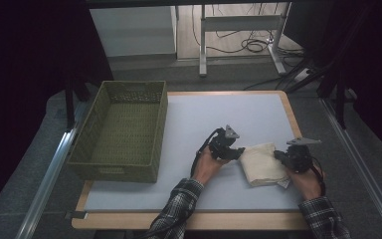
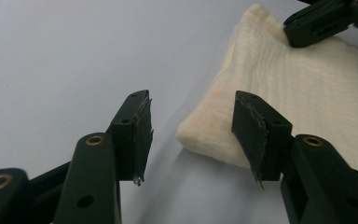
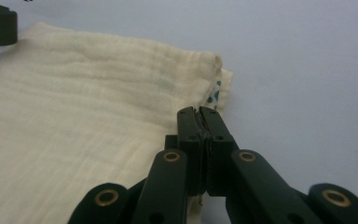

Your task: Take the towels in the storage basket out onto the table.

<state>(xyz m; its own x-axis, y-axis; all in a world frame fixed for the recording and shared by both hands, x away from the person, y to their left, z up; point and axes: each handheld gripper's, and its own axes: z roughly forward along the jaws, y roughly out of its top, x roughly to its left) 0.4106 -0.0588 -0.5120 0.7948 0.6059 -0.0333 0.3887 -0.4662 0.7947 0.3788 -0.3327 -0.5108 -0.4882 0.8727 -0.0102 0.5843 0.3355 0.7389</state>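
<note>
On grey table (image 1: 219, 114): left hand-held gripper (image 1: 233, 152) half open, empty; right hand-held gripper (image 1: 281, 157) clamped on cream cloth (image 1: 261, 164).

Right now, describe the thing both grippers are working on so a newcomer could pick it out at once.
Start at the green woven basket on the grey table, then look right. Between the two grippers lies a folded cream cloth, the only soft, pale thing there.
</note>
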